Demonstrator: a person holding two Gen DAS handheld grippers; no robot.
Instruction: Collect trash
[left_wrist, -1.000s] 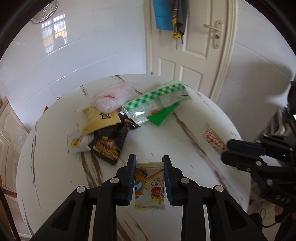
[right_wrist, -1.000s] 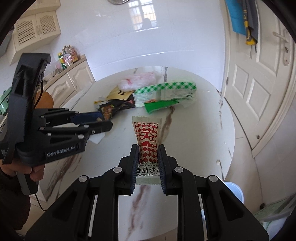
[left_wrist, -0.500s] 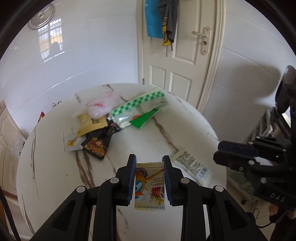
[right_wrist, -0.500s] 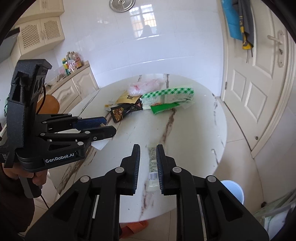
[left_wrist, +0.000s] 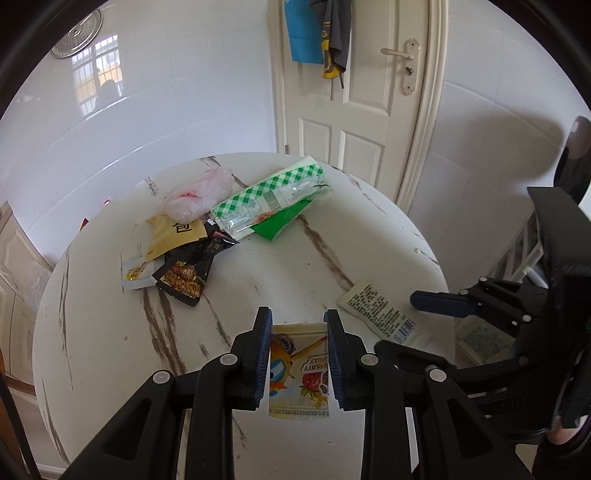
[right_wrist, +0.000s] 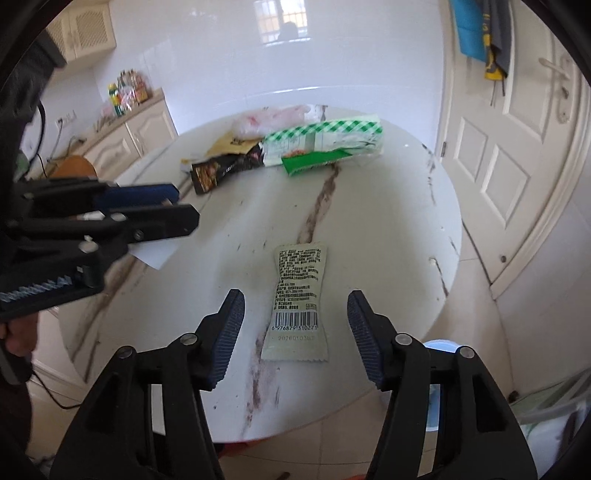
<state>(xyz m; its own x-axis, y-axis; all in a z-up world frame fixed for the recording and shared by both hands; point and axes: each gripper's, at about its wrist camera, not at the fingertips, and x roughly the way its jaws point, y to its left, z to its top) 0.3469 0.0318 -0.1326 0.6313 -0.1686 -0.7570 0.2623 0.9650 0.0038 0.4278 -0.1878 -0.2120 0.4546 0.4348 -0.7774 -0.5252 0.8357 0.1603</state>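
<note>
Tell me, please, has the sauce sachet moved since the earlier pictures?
Yes. The sauce sachet has flipped barcode-up, now lying free nearer the table's near edge.

The sachet (right_wrist: 298, 299) barcode reads 6976879310271; the jelly packet (left_wrist: 298, 373) reads "FRUITY JELLY".

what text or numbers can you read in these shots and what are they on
"FRUITY JELLY", seen upside down: jelly packet held in the left claw.
"6 976879 310271", under the barcode: sauce sachet lying on the table between the opening right claw pads.
"20260103", partly faint: same sachet, bottom edge.
Sachet's small print: too small.
Tan packet: one character, unclear.
</note>
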